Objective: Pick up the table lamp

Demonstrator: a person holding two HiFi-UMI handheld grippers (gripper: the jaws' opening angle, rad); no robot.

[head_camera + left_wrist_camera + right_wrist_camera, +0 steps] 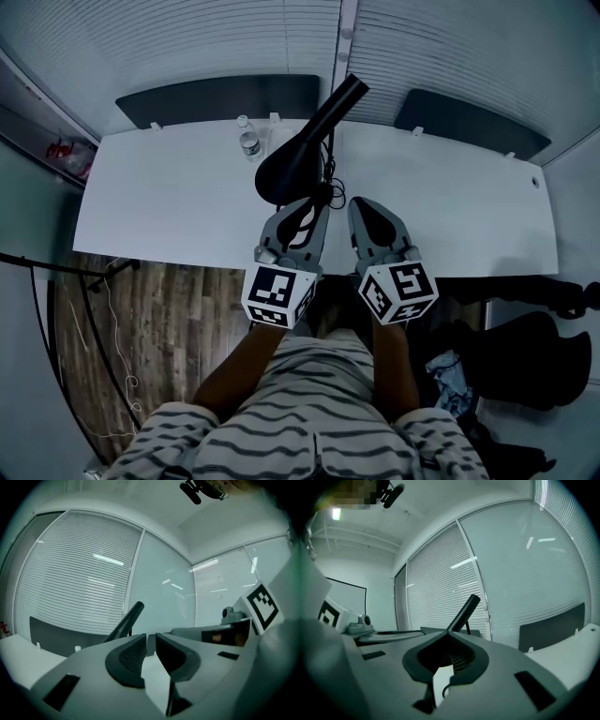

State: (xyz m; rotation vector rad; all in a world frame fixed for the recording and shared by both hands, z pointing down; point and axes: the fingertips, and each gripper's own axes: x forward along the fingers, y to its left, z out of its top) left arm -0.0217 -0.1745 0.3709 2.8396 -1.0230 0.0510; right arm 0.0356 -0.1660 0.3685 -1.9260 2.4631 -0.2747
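Table lamp [298, 155]: black all over, dull finish. Its wide, rounded base [281, 178] sat on the white counter [169, 206], about midway along the counter's length and between its near and far edges. A thick straight tube [339, 101] rose from the base at a slant, leaning away toward the window blinds, blunt end uppermost. A thin black cord [330, 192] lay curled on the counter just beside the base. In both gripper views the tube [125, 621] [463, 613] stood tilted up and to the right.
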